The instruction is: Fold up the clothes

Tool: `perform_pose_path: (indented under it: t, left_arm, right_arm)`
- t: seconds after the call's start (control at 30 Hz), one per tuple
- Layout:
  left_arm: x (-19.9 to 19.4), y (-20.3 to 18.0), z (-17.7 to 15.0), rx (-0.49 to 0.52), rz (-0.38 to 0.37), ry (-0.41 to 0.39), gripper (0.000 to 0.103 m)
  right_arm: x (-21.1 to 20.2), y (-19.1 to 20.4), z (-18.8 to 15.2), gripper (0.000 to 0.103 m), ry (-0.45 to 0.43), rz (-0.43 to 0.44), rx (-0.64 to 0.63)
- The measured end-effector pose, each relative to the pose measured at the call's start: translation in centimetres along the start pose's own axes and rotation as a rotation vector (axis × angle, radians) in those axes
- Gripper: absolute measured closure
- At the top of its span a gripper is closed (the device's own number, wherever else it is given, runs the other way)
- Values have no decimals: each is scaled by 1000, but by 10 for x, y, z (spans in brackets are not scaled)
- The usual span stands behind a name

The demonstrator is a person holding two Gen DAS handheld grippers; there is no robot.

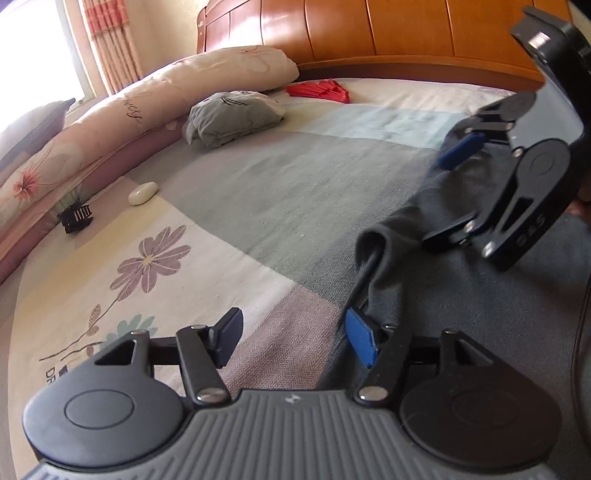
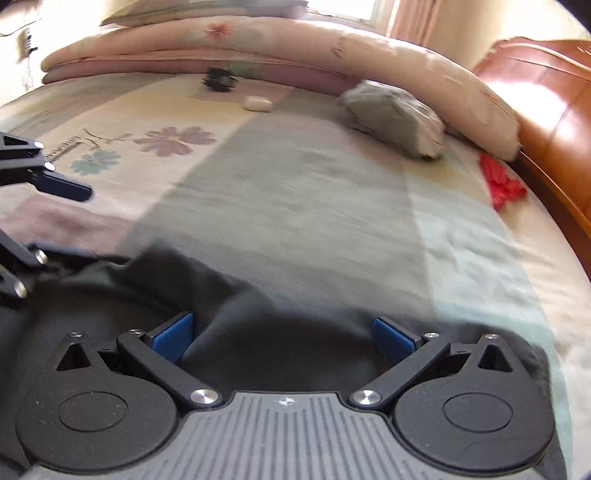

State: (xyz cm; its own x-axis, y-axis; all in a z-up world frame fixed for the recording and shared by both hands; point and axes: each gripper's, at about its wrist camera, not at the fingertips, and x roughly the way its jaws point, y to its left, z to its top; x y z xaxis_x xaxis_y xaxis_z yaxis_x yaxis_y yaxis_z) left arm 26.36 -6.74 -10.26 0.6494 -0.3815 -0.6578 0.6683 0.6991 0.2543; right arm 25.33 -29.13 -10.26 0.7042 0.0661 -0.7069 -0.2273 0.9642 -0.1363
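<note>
A dark grey garment [image 1: 436, 280] lies spread on the bed, its left edge lifted in a fold [image 1: 373, 240]. My left gripper [image 1: 291, 339] stands open at that edge. Its right blue pad [image 1: 360, 341] is against the cloth and its left finger [image 1: 225, 338] is over the bare sheet. My right gripper [image 1: 450, 192] hovers open over the garment further back. In the right wrist view the right gripper [image 2: 283, 338] has both blue pads wide apart with the dark garment [image 2: 280, 332] lying between and under them, not pinched. The left gripper [image 2: 85, 225] shows at the left edge.
A folded light grey garment [image 1: 232, 114] lies by the long rolled quilt [image 1: 147, 99]. A red item [image 1: 321, 90] sits near the wooden headboard [image 1: 406, 29]. A small white case [image 1: 143, 192] and a black object [image 1: 75, 218] rest on the flowered bedsheet [image 1: 229, 206].
</note>
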Motion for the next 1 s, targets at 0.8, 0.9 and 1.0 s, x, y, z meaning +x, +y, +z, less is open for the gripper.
perform_pose_path:
  t: [0.8, 0.9, 1.0]
  left_arm:
    - [-23, 4, 4, -123, 0, -32, 45]
    - [-25, 0, 4, -121, -14, -32, 45]
    - [-24, -2, 3, -123, -26, -25, 45]
  right_arm:
    - [12, 0, 20, 0, -37, -52, -99]
    - [1, 14, 28, 0, -59, -42, -119]
    - [-2, 21, 36, 0, -51, 46, -100]
